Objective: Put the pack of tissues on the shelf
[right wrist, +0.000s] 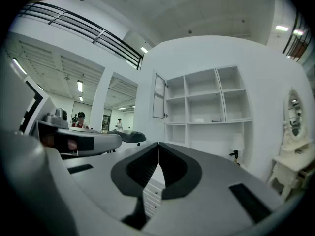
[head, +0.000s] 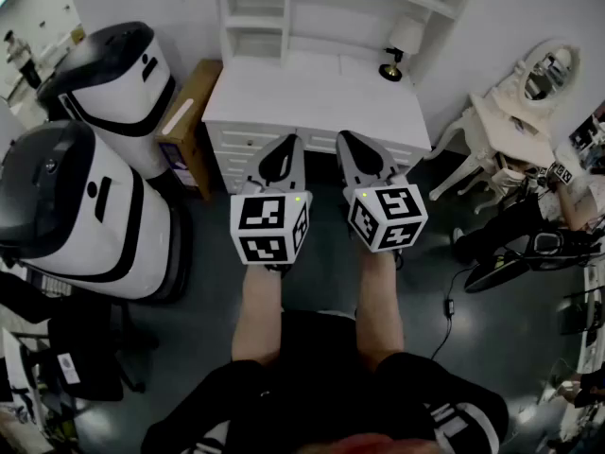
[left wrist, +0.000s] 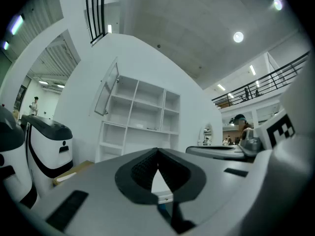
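both tools are clenched with nothing between the jaws. the left tool [head: 291, 146] and right tool [head: 348, 142] are held level, side by side, pointing at the white counter [head: 312, 93] and its shelf [head: 257, 17]. a small pale thing [right wrist: 199, 120] lies on a middle shelf, too small to tell whether it is the pack of tissues.
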Demonstrator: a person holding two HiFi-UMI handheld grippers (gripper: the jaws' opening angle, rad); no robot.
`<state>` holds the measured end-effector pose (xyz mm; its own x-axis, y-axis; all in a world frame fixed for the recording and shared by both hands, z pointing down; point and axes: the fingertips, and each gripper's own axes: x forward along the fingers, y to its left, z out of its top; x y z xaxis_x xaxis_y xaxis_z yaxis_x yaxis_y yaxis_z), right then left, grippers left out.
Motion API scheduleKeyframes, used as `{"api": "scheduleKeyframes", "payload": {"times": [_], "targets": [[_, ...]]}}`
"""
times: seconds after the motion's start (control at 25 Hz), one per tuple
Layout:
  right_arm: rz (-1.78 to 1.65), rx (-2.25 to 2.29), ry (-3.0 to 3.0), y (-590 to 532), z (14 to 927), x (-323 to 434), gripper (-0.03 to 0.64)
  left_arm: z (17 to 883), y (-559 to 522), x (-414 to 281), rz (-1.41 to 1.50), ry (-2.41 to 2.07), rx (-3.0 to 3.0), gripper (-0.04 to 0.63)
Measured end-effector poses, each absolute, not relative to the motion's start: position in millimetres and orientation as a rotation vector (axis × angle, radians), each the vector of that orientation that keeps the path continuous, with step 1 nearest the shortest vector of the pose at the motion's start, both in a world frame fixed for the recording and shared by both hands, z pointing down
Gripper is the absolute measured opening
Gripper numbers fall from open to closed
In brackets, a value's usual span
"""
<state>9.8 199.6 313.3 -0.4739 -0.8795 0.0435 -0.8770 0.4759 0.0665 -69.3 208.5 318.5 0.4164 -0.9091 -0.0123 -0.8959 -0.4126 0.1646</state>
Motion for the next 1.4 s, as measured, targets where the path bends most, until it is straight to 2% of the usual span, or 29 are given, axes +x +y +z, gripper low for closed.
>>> {"api": "scheduleKeyframes", "payload": {"times": [0.28, 0.72, 1.4], "targets": [[-0.026, 1.579, -2.604, 197.0, 334.1, -6.5, 0.020, 335.7, 203.9, -84.4, -0.132, -1.581, 2.533, 0.011], [-0.001, 1.714, -2.542, 194.1, 344.0, 11.9, 0.020, 353.8, 199.1, -75.7, -0.108, -1.486, 2.547, 0.011], [0.029, 1.641, -2.522, 172.5, 365.8, -3.3, 0.020, 389.0, 170.2, -87.0, -0.096, -1.460, 2.448, 0.011]]}}
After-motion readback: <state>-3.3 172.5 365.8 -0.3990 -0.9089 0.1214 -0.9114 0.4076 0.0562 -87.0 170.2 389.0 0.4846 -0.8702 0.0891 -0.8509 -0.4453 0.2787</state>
